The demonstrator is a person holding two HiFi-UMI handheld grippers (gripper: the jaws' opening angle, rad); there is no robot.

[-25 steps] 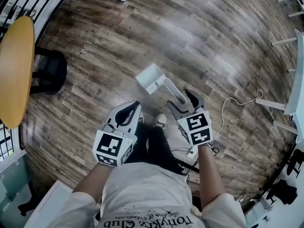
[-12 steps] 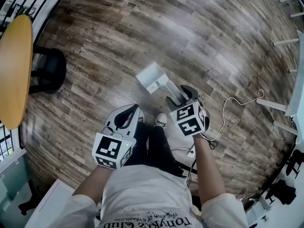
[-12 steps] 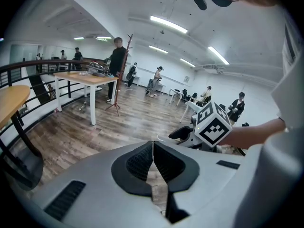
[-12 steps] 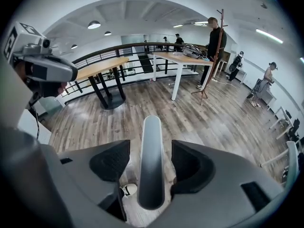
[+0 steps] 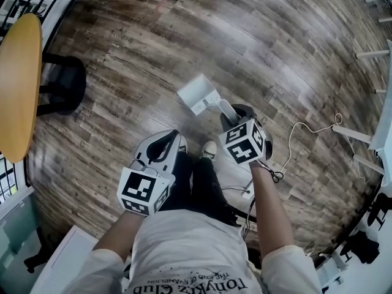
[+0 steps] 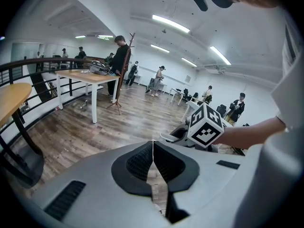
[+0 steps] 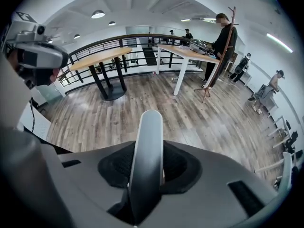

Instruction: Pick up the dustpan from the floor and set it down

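Observation:
A white dustpan (image 5: 197, 92) stands on the wood floor just ahead of my feet, its long handle (image 5: 226, 110) slanting back toward me. My right gripper (image 5: 241, 113) points steeply down over the handle's top end. Its jaws have just been closing, and in the right gripper view the handle (image 7: 149, 127) fills the gap between the pads, so the right gripper (image 7: 147, 148) is shut on it. The left gripper (image 5: 174, 137) hangs to the left of my shoe, shut with nothing in it; its jaw tips meet in the left gripper view (image 6: 153, 144).
A round yellow table (image 5: 18, 84) on a black base (image 5: 61, 90) stands at the left. A white cable (image 5: 306, 132) lies on the floor to the right, near white furniture legs (image 5: 352, 133). My shoe (image 5: 209, 149) is between the grippers. Several people stand far off.
The right gripper came down over the handle's top, rolled, and its open jaws closed around the handle. The left gripper has hardly moved.

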